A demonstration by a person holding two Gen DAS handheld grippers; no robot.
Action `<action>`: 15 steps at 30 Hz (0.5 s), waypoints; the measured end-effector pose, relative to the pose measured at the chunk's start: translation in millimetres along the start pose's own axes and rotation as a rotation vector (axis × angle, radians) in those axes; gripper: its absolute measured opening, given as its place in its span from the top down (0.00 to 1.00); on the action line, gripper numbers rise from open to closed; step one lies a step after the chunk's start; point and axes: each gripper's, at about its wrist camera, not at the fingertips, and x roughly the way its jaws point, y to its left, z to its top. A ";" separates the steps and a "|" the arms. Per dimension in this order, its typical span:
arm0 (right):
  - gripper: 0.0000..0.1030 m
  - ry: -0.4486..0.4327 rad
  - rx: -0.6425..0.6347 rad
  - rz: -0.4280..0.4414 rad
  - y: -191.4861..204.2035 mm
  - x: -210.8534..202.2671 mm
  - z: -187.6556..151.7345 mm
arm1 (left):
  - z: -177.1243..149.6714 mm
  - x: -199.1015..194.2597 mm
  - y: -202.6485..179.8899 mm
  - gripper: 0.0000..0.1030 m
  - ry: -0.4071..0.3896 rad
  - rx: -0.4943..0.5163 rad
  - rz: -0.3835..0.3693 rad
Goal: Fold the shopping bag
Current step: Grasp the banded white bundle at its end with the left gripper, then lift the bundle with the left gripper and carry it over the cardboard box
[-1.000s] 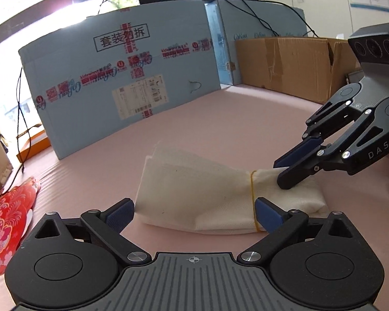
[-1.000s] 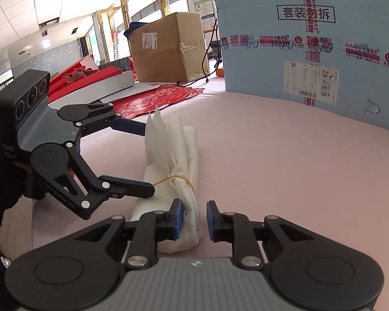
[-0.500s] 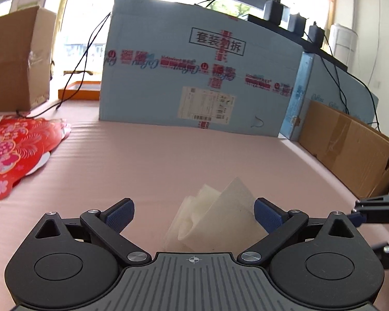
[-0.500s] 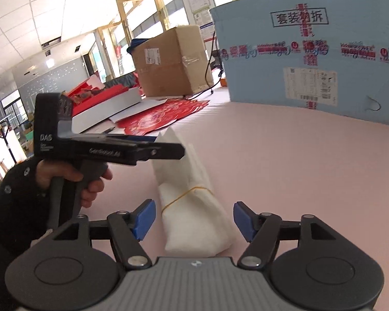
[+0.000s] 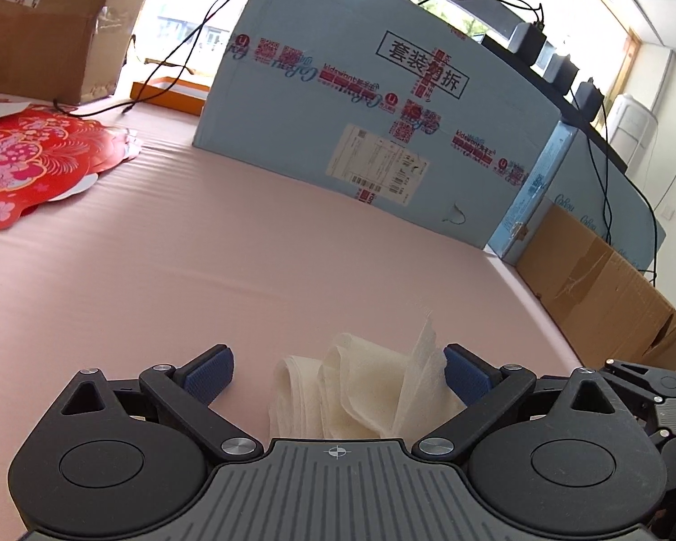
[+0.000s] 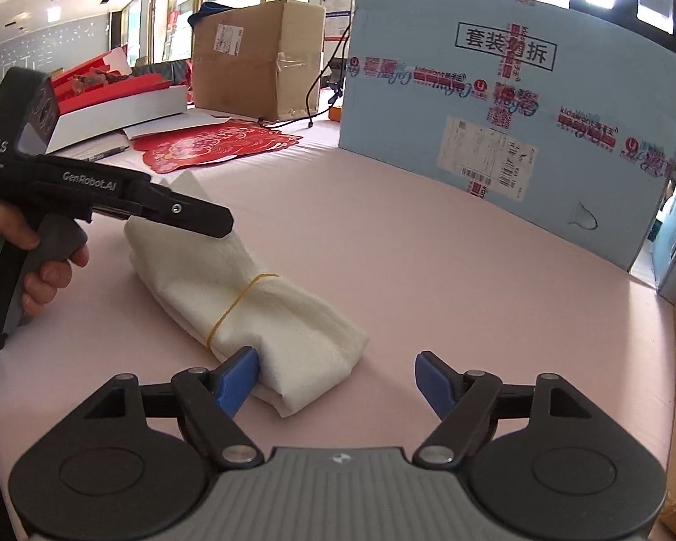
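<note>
The right gripper has let go, its fingers opening beside the banded shopping bag mid-frame on the pink bench, while the left gripper fingers stay spread around its end.

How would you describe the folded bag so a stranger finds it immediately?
Start at the big blue carton standing on the pink table. In front of it lies a white folded bag. Only it has a yellow rubber band around it.
</note>
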 end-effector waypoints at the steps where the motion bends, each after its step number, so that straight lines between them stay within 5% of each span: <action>1: 0.25 0.006 0.057 0.031 -4.7 0.2 -2.0 | -2.7 -3.4 -0.9 0.03 -0.007 0.002 0.003; 4: 0.24 -0.002 0.165 0.087 -12.1 0.8 -6.7 | -8.5 -8.1 -0.5 0.04 -0.017 -0.015 0.006; 11: 0.24 -0.029 0.095 0.147 15.0 5.2 -7.9 | -13.7 -7.7 -3.2 0.18 -0.019 -0.012 0.008; 13: 0.32 -0.036 0.094 0.150 18.9 5.1 -7.2 | -15.5 -7.7 -4.0 0.19 -0.018 -0.006 -0.004; 15: 0.50 -0.046 0.135 0.152 13.5 3.1 -7.3 | -15.8 -8.0 -0.2 0.23 -0.021 -0.025 -0.019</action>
